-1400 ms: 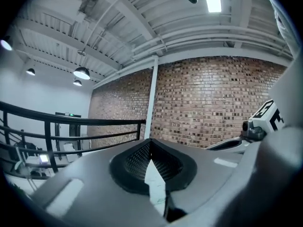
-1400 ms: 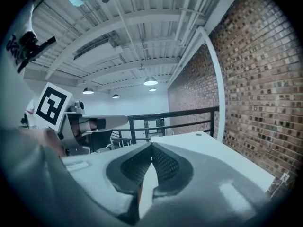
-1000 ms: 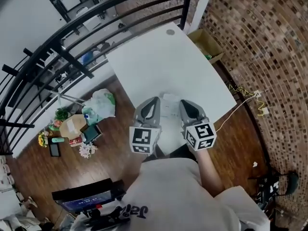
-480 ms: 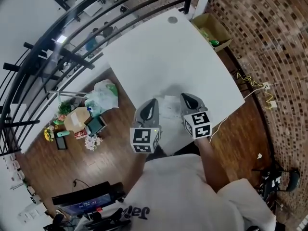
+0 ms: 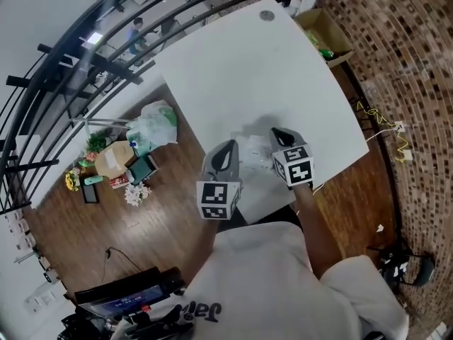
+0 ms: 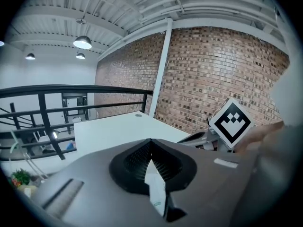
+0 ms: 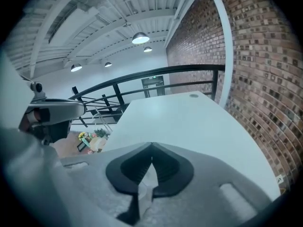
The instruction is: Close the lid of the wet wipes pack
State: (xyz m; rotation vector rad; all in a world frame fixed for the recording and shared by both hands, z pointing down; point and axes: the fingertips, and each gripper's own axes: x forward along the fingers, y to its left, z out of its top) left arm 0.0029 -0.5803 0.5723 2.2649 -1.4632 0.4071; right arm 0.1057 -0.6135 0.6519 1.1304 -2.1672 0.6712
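The wet wipes pack (image 5: 255, 159) is a pale, crinkled packet lying on the white table (image 5: 241, 69) near its front edge, between my two grippers; its lid cannot be made out. My left gripper (image 5: 228, 146) hovers at the pack's left side, jaws closed tip to tip (image 6: 151, 143). A white printed sliver of the pack (image 6: 156, 190) shows through the gap behind those tips. My right gripper (image 5: 278, 132) is at the pack's right side, also shut (image 7: 151, 148), with a pale strip visible below its tips. Neither visibly grips anything.
A round grommet (image 5: 266, 15) marks the table's far corner. A cardboard box (image 5: 327, 35) stands by the brick wall. Black railing (image 5: 106, 55) runs along the left. Bags and clutter (image 5: 148, 129) lie on the wooden floor, and a cable (image 5: 382, 129) lies on the right.
The head view has swung, so the table now sits higher in the picture. The right gripper has edged forward beside the pack; the left one lies slightly closer to the table's near edge.
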